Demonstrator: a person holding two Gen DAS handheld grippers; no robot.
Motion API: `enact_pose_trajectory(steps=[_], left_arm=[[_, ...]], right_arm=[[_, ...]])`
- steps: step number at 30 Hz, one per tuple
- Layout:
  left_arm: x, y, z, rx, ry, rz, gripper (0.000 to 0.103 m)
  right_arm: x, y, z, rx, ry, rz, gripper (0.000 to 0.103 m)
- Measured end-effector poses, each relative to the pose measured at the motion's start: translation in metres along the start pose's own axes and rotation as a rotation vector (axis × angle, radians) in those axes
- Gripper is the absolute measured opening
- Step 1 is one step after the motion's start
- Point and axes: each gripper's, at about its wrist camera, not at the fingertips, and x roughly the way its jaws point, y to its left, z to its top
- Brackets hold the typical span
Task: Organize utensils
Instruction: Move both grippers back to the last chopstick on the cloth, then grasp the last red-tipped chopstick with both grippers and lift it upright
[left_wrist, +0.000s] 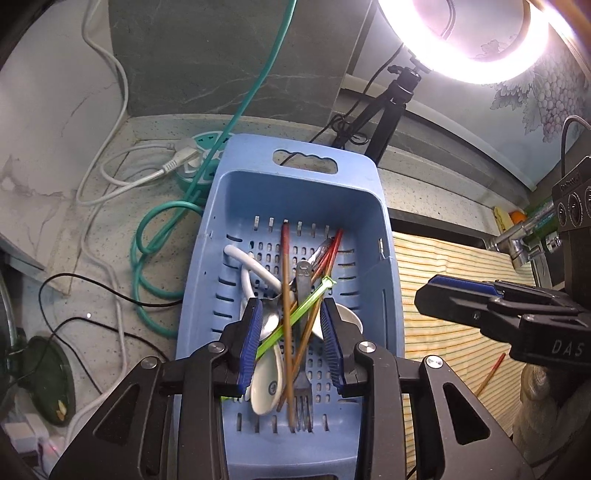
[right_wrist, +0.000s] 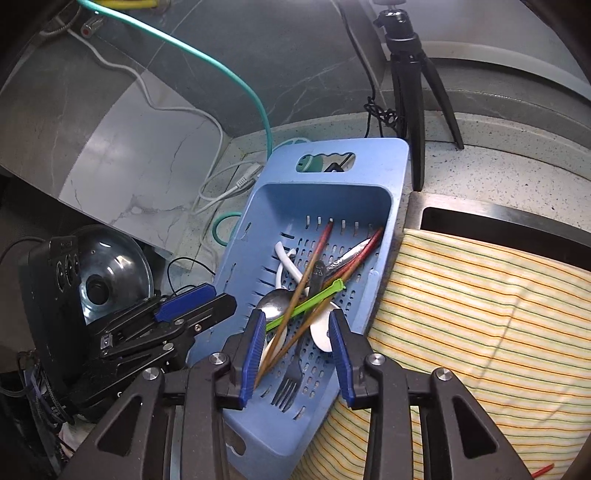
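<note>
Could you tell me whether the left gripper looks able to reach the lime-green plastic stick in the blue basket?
Probably yes: the left gripper hangs open right above the lime-green plastic stick, which lies atop the pile in the blue perforated plastic basket, though brown chopsticks cross it.

The blue basket looks like matt moulded plastic, slotted through its floor, and it sits on a speckled stone-like counter with a dull polish. In it lie a shiny metal spoon, a duller steel fork, glossy white ceramic-looking spoons, lacquered wooden chopsticks and a smooth green plastic stick. Beside the basket a striped cloth looks soft and woven, and the wall behind is glossy veined marble tile.
</note>
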Motion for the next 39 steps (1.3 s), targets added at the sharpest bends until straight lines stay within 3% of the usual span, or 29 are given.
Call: enact_pose_trajectory(steps=[15, 23, 30, 39], left_arm=[[-0.020, -0.047, -0.023, 0.087, -0.012, -0.017, 0.031], [-0.030, -0.098, -0.052, 0.209, -0.006, -0.063, 0.031], [-0.015, -0.149, -0.095, 0.321, 0.074, -0.148, 0.031], [0.025, -0.188, -0.136, 0.426, 0.185, -0.189, 0.031]], right_arm=[[-0.046, -0.019, -0.012, -0.032, -0.062, -0.008, 0.032], [-0.081, -0.045, -0.030, -0.042, -0.089, -0.035, 0.043], [-0.102, -0.085, -0.062, -0.027, -0.012, -0.076, 0.043], [-0.120, -0.150, -0.116, 0.181, 0.024, -0.078, 0.043]])
